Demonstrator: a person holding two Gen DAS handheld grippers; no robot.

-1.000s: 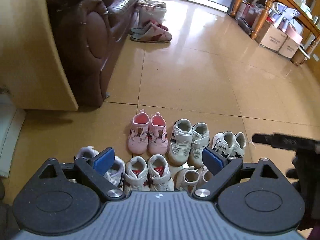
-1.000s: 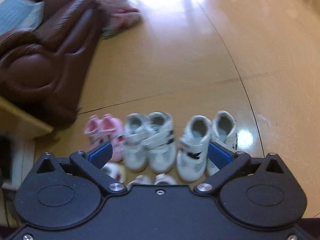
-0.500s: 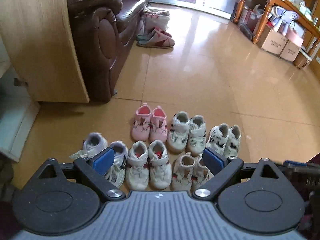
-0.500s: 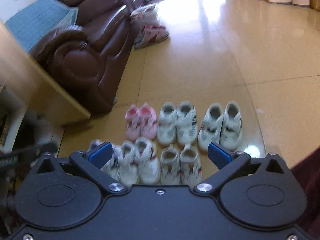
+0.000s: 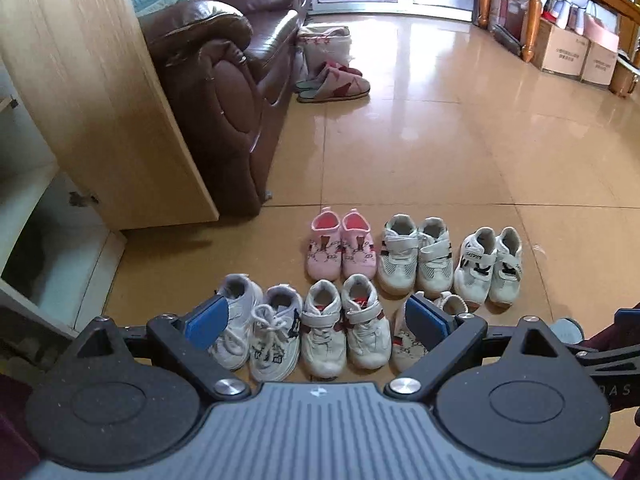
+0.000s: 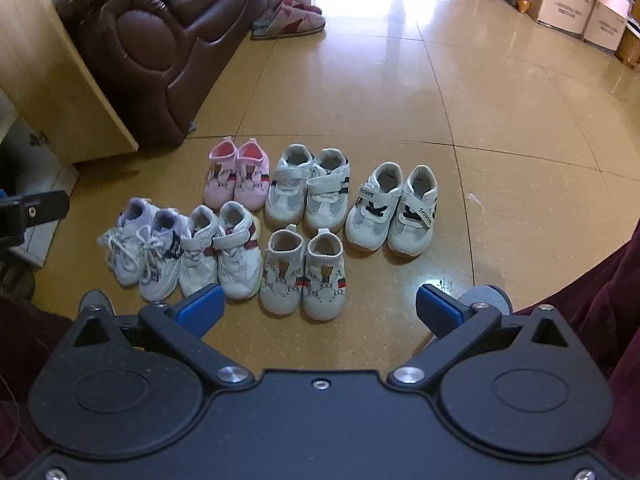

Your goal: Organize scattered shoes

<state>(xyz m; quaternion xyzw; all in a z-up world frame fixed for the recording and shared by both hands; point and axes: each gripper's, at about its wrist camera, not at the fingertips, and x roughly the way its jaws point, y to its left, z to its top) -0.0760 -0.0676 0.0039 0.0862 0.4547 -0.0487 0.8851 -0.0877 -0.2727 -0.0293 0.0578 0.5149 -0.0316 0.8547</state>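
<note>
Several pairs of small children's shoes stand in two rows on the tan tiled floor. The back row holds a pink pair (image 6: 236,174), a white-grey strap pair (image 6: 308,188) and a white pair with black marks (image 6: 394,208). In front are laced white sneakers (image 6: 142,246), a white pair with red straps (image 6: 218,250) and cream sock-shoes with bears (image 6: 302,272). My left gripper (image 5: 318,322) hangs open above the front row, holding nothing. My right gripper (image 6: 318,308) is open and empty, pulled back near the sock-shoes.
A brown leather sofa (image 5: 224,92) and a wooden panel (image 5: 92,92) stand at the left. Slippers (image 5: 334,86) and a bag (image 5: 326,46) lie beside the sofa. Cardboard boxes (image 5: 562,50) sit under a wooden table at the far right. A dark red sleeve (image 6: 600,300) shows at right.
Both grippers have drawn back and risen away from the shoes, so all the pairs now show in two rows. Both stay open and empty.
</note>
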